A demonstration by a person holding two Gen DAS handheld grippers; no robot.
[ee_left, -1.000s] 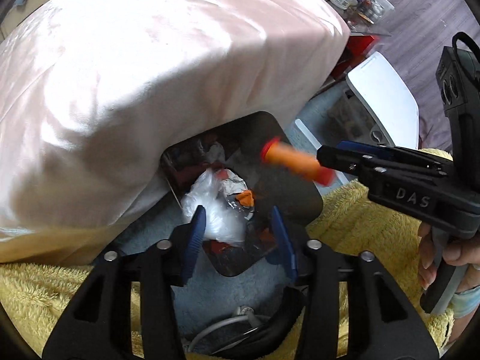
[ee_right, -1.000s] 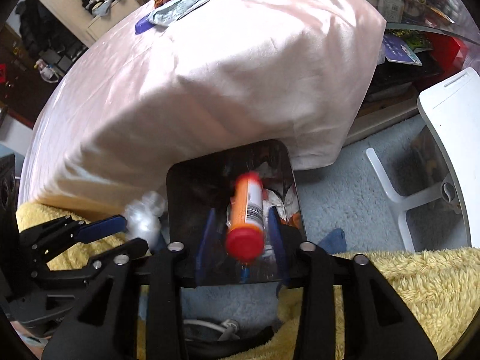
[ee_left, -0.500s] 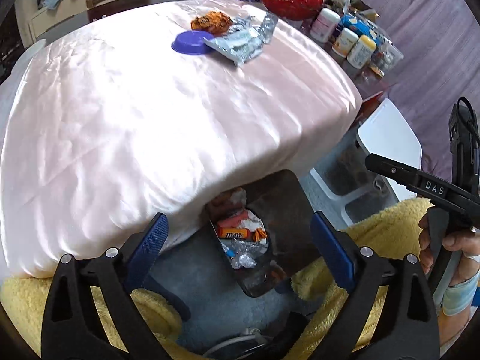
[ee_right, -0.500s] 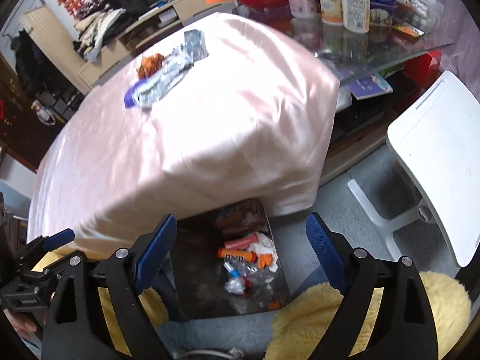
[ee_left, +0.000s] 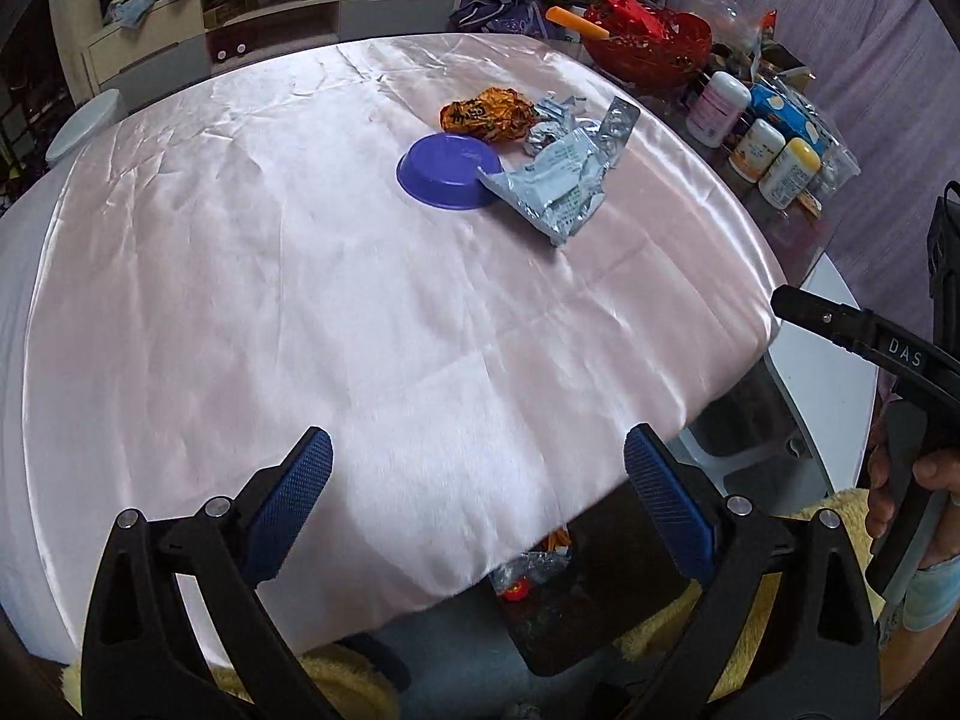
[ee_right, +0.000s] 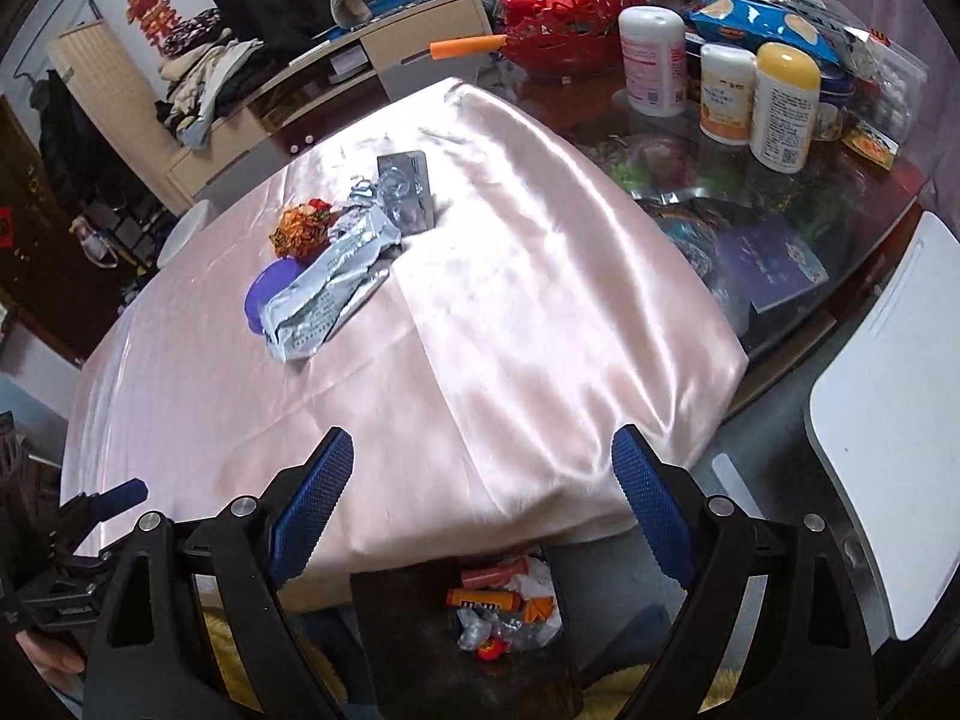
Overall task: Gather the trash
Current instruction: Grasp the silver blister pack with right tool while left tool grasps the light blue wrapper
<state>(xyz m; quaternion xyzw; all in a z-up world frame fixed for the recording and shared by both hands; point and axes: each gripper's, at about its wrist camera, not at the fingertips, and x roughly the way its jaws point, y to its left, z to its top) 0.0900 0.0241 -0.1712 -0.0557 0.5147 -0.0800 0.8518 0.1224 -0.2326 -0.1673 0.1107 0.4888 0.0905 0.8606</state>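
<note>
Trash lies on the pink satin tablecloth (ee_left: pixel 336 300): a crumpled orange wrapper (ee_left: pixel 486 115), a silver foil packet (ee_left: pixel 558 180), a purple lid (ee_left: pixel 447 171) and a blister pack (ee_left: pixel 618 126). The right wrist view shows the same orange wrapper (ee_right: pixel 300 228), foil packet (ee_right: pixel 330 294) and purple lid (ee_right: pixel 270 291). A dark bin (ee_right: pixel 420 648) on the floor below the table edge holds an orange tube (ee_right: pixel 483 599) and crumpled plastic. My left gripper (ee_left: pixel 477 456) is open and empty above the near table edge. My right gripper (ee_right: pixel 480 450) is open and empty too, over the bin.
Bottles (ee_right: pixel 780 114) and a red basket (ee_right: pixel 558 18) crowd the glass table end on the right. A white stool (ee_right: pixel 888 450) stands at the right. Yellow fluffy fabric (ee_left: pixel 648 630) lies around the bin. A cabinet (ee_left: pixel 270 12) stands behind the table.
Both grippers opened and dropped a plastic clump and an orange tube into the bin. Both then rose and tilted up, so the table top fills the views.
</note>
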